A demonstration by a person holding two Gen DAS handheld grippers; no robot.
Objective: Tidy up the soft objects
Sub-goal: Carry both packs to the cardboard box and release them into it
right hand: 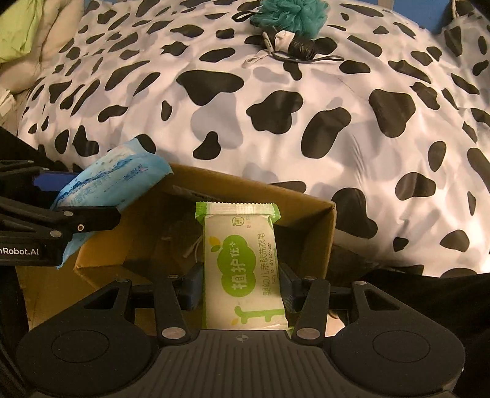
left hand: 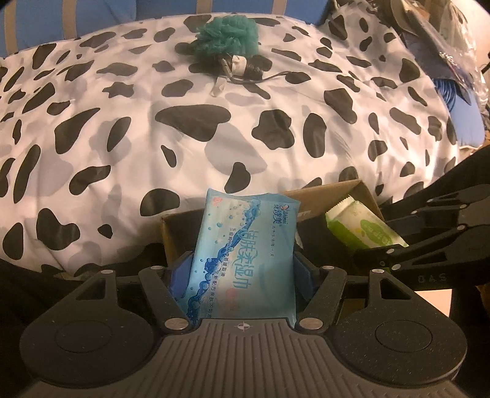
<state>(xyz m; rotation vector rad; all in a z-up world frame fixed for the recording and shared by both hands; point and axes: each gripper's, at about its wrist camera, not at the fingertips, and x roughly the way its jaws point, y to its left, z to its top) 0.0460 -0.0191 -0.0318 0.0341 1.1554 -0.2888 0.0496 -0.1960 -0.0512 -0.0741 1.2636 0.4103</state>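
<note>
My left gripper [left hand: 243,272] is shut on a blue pack of wet wipes [left hand: 242,251], which stands upright between its blue pads. That pack [right hand: 113,180] also shows at the left of the right wrist view. My right gripper [right hand: 242,278] is shut on a white and green bar of laundry soap [right hand: 242,269] in its wrapper. The soap [left hand: 364,229] and the right gripper's black arms show at the right of the left wrist view. Both packs hang over an open cardboard box [right hand: 306,211] at the edge of the bed. A teal bath pouf [left hand: 226,33] lies far back on the bedspread.
A cow-print bedspread [left hand: 122,128] covers the bed behind the box. Beside the pouf [right hand: 294,15] lies a small dark and white bundle with a cord [right hand: 294,46]. Blue pillows [left hand: 92,15] line the far edge. A green pillow [right hand: 18,30] sits at the far left.
</note>
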